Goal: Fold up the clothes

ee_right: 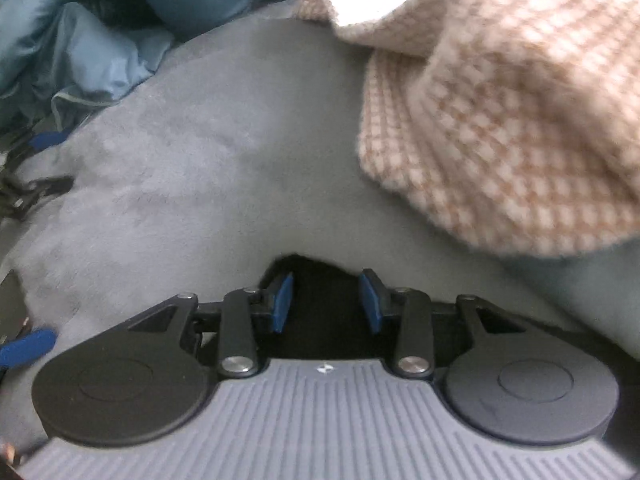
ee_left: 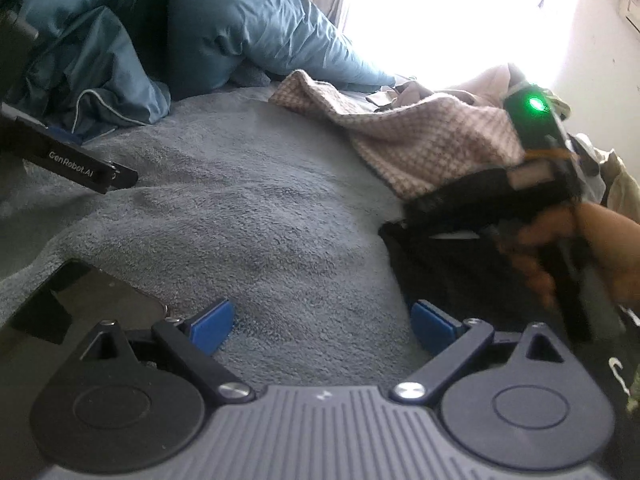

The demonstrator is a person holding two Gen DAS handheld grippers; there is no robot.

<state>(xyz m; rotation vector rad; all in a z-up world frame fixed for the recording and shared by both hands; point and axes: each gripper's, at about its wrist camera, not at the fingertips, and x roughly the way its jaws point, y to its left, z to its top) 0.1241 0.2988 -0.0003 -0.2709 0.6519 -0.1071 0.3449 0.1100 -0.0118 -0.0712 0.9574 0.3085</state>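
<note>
Dark cloth (ee_right: 320,300) sits right between the right gripper (ee_right: 326,300) pads, a black garment bunched under the tool's nose. The jaws stand partly apart and the blue pads (ee_right: 282,300) do not look pressed into the fabric, so I read this as loose, not a grip. No earlier view to go on, so that is all I can say of it.

From the left wrist view, the same black garment (ee_left: 448,272) lies just off to the right of the left gripper (ee_left: 322,326), under the hand (ee_left: 560,252) that carries the other tool. The left gripper's jaws are wide apart, nothing between them but the grey blanket (ee_left: 240,208).

Handling, as I judge it: this black piece is soft, limp and light, no stiffness at all. It will sag and slide off if pinched in the middle of a heap. Better to take a hem or a corner, one edge per gripper, and pull it flat on the blanket before any fold.

Looks: matte black, fine knit perhaps, crumpled, edges hard to pick out against its own shadow.

Ahead and right of the right gripper lies a checked knit (ee_right: 520,120), pink-beige and white, thick and fuzzy, heaped loosely. That one seems bulkier and grippier; its ribbed hem faces the tool. Blue bedding (ee_right: 80,40) is piled far left.
</note>
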